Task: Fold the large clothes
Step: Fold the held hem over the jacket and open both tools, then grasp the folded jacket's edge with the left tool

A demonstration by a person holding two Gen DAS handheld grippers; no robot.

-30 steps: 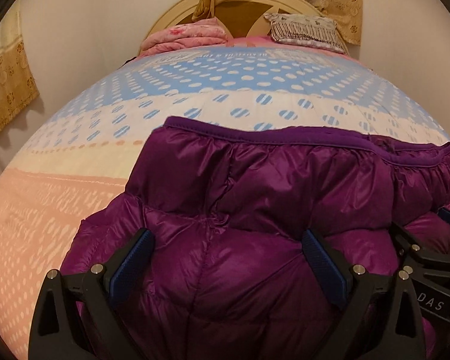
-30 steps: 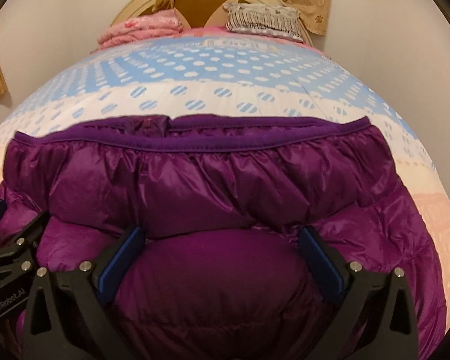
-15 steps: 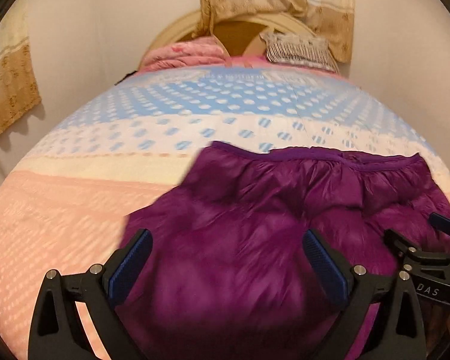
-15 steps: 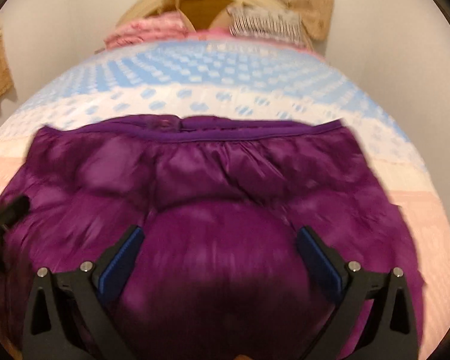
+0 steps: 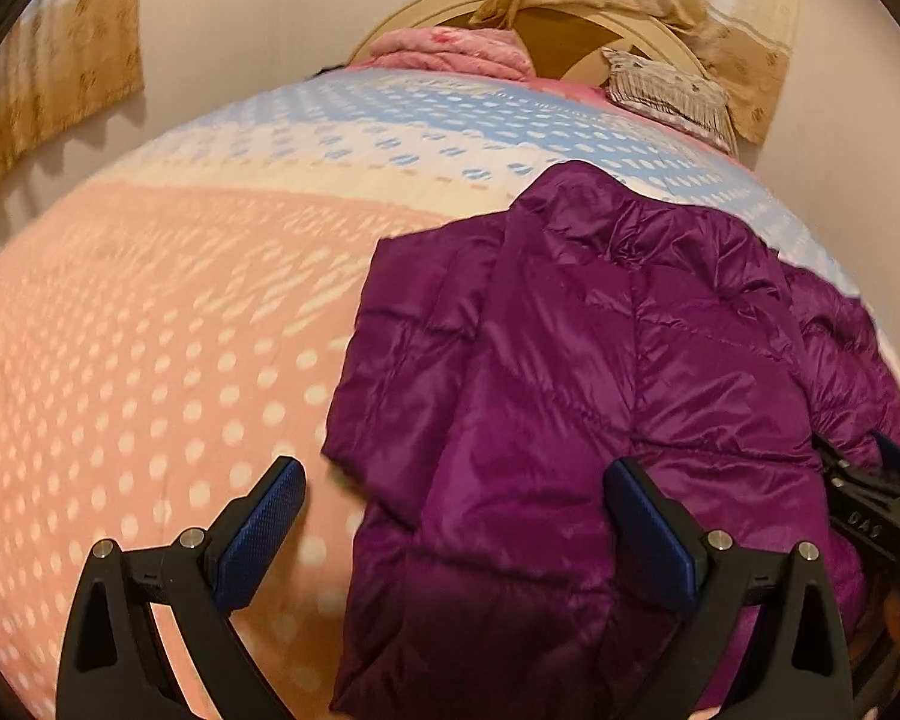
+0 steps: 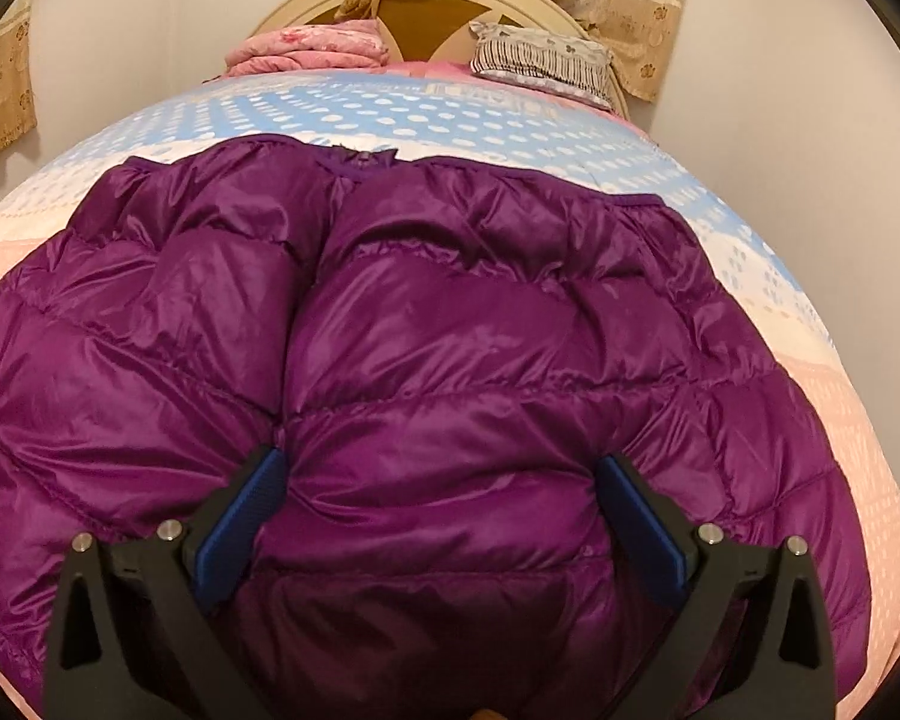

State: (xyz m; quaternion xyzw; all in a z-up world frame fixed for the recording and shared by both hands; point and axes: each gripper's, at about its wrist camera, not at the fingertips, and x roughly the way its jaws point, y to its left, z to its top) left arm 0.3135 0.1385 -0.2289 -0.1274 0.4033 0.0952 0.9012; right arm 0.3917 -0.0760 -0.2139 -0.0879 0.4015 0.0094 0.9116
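A purple quilted down jacket lies spread on the dotted bedspread, near its front edge. In the right wrist view the jacket fills the frame, its hem toward the headboard. My left gripper is open and empty above the jacket's left edge; its left finger is over bare bedspread. My right gripper is open and empty just above the jacket's middle. It also shows at the right edge of the left wrist view.
The bedspread turns from pink to cream to blue toward the headboard. A folded pink blanket and a striped pillow lie at the head. Curtains hang on the walls.
Both grippers have lifted and pulled back from the jacket. The left view has swung left, so the jacket now sits at its right. The jacket lies flatter.
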